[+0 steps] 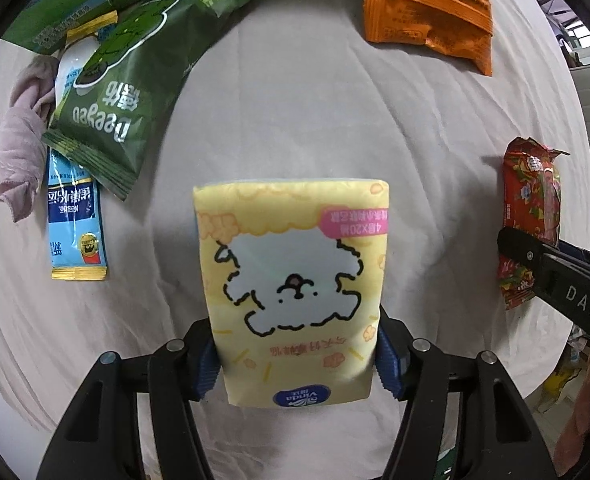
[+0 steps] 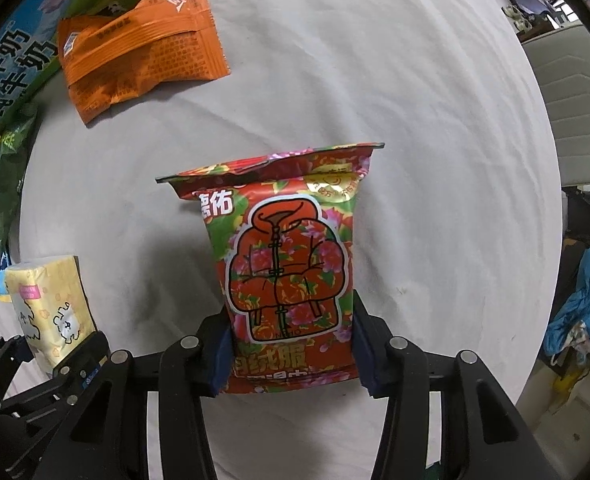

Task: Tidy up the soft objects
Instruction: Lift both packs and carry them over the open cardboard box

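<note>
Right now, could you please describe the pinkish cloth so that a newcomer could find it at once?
On the white tablecloth, look to the left edge of the left wrist view, beside the dark green snack bag. The crumpled pinkish cloth lies there, the only fabric item among glossy packets.

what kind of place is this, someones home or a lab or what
Probably an indoor workroom or lab set up as a home scene, not certain. A table under a wrinkled white cloth carries snack packets, with a cluttered desk and a padded seat beyond it.
</note>
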Demonstrator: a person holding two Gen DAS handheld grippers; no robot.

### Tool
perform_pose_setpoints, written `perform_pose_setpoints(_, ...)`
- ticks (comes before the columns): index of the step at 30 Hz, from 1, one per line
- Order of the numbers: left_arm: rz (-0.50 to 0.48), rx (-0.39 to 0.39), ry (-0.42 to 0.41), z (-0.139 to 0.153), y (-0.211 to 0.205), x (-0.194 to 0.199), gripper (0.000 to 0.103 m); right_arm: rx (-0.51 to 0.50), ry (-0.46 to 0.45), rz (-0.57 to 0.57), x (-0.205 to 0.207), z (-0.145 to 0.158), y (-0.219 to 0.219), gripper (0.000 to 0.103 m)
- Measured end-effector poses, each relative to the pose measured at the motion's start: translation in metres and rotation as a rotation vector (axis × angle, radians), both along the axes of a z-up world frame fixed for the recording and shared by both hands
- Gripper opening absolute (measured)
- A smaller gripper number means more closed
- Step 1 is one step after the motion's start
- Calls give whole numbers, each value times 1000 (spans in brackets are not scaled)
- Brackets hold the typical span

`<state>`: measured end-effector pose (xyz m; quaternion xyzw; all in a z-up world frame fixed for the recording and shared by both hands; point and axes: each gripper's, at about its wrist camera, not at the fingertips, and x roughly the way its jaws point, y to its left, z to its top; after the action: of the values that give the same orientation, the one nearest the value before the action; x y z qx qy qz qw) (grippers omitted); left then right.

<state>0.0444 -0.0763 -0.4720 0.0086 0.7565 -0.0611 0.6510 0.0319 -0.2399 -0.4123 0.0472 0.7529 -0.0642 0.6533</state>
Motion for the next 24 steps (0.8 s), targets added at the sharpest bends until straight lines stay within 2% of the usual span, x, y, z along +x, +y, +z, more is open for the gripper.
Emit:
perform_pose_setpoints(1,0,-1,-6,4,1,-1,60,-1,-4,1,0,0,1,51)
perform_pose_setpoints(2,0,1,-12,22,6,8,60,-1,-13,-2,-3,1,2,50)
perform_pose_setpoints(6,-12,13,-63,41,6,1,60,42,-28,-25,-9,14,-13,49)
perform_pose_setpoints(11,13,-1,-137,88,2,-3,60,121,-89,22,-23,53,-5,49)
perform_pose_setpoints(17,30,-53,-272,165,1,1,60,209,-196,71,-24,129,-6,49)
perform_pose_setpoints(21,42,-100,-361,220,3,15,60,245,-294,101,-5,187,-8,49)
perform_pose_setpoints(24,44,-136,-400,250,11,35,60,269,-352,118,12,223,-9,49)
